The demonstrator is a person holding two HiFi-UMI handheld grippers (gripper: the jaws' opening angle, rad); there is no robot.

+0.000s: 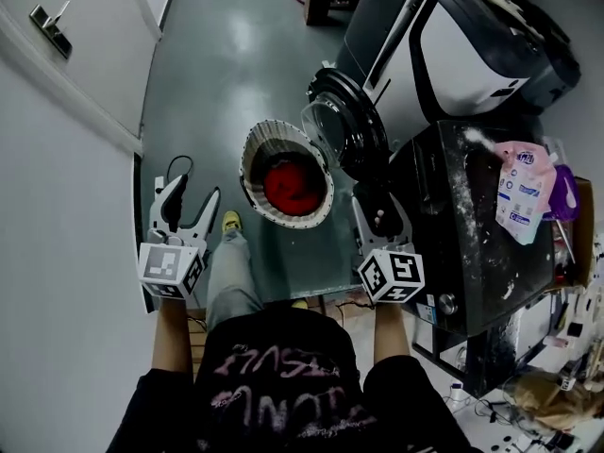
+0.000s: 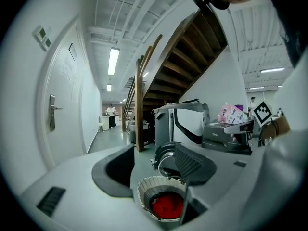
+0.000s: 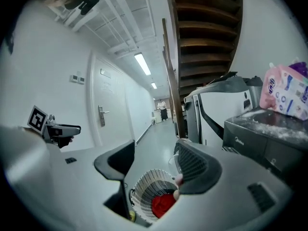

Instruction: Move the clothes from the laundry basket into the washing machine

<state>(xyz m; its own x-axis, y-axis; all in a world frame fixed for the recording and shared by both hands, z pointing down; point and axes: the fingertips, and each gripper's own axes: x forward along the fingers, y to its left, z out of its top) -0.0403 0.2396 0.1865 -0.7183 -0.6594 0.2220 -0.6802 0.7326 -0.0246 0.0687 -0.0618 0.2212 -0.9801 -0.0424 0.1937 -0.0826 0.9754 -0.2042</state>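
Facing the laundry basket (image 1: 251,161), the left gripper (image 1: 195,197) and right gripper (image 1: 378,217) stand wide-jawed and empty, short of it; lower one straight onto the red garment (image 1: 292,187) inside it

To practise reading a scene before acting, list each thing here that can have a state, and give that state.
laundry basket: on the floor, holding clothes
red garment: bunched up inside the basket
washing machine door: open
left gripper: jaws apart, empty
right gripper: jaws apart, empty
white door: shut
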